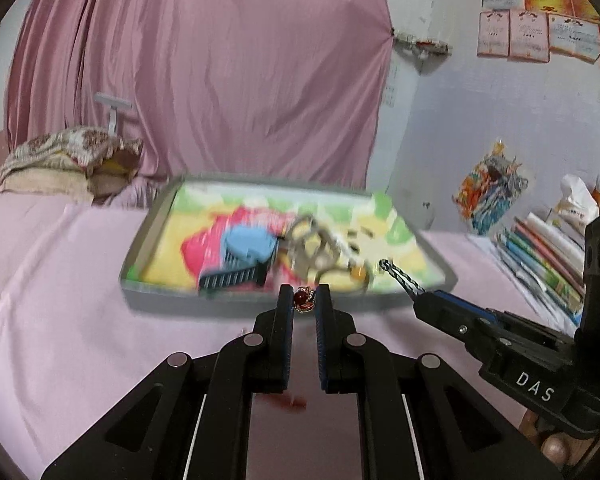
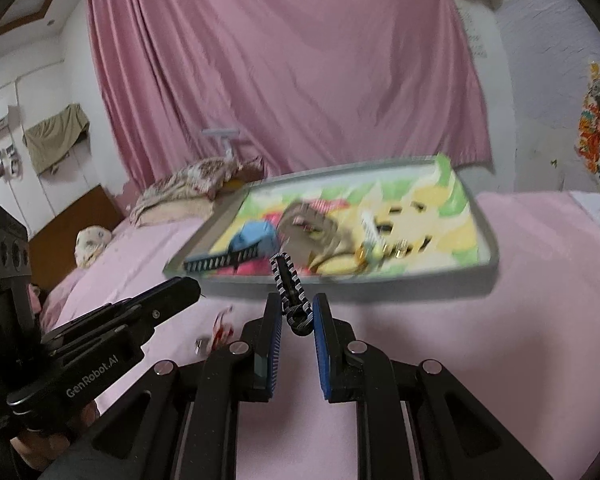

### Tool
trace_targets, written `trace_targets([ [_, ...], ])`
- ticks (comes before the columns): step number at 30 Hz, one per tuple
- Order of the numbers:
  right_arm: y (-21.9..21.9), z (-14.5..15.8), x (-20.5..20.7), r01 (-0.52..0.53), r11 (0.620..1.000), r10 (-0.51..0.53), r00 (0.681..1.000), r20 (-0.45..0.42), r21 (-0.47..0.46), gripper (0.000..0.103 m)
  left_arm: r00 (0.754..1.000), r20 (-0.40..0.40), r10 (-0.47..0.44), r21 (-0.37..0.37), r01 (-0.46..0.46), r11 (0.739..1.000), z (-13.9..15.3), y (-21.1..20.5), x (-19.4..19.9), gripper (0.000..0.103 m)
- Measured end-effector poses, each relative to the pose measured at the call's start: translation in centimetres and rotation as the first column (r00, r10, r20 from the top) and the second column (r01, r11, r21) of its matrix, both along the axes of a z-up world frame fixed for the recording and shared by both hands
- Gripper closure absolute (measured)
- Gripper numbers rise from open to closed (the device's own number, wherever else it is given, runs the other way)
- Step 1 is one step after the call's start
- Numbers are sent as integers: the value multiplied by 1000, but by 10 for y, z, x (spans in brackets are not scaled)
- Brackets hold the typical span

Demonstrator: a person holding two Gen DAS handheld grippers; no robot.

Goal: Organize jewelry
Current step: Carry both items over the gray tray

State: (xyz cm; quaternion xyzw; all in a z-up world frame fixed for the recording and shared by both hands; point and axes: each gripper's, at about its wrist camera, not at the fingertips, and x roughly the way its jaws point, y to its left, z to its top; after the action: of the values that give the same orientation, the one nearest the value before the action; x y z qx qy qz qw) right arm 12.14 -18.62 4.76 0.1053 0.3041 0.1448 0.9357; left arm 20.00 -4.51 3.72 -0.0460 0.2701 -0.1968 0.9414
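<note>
Pinching a red-stoned gold ring [image 1: 303, 299] just before the tray's [image 1: 140, 248] near edge, the left gripper [image 1: 304, 300] holds firm; the right gripper [image 2: 296, 312] clamps a black-and-white braided band [image 2: 290, 288].

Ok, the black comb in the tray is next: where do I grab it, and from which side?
Judging by its pose, take the black comb by its solid spine, coming from above at the tray's near left corner. It lies flat, its teeth look too thin to pinch, and the blue piece overlaps its far side. Both grippers are full, so free one first.
</note>
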Motion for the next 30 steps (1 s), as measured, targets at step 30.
trace_targets([
  [30, -46, -20, 148, 111, 991, -122, 983, -141, -79, 88, 963, -271, 6, 48, 7, 999, -16, -66, 190, 95],
])
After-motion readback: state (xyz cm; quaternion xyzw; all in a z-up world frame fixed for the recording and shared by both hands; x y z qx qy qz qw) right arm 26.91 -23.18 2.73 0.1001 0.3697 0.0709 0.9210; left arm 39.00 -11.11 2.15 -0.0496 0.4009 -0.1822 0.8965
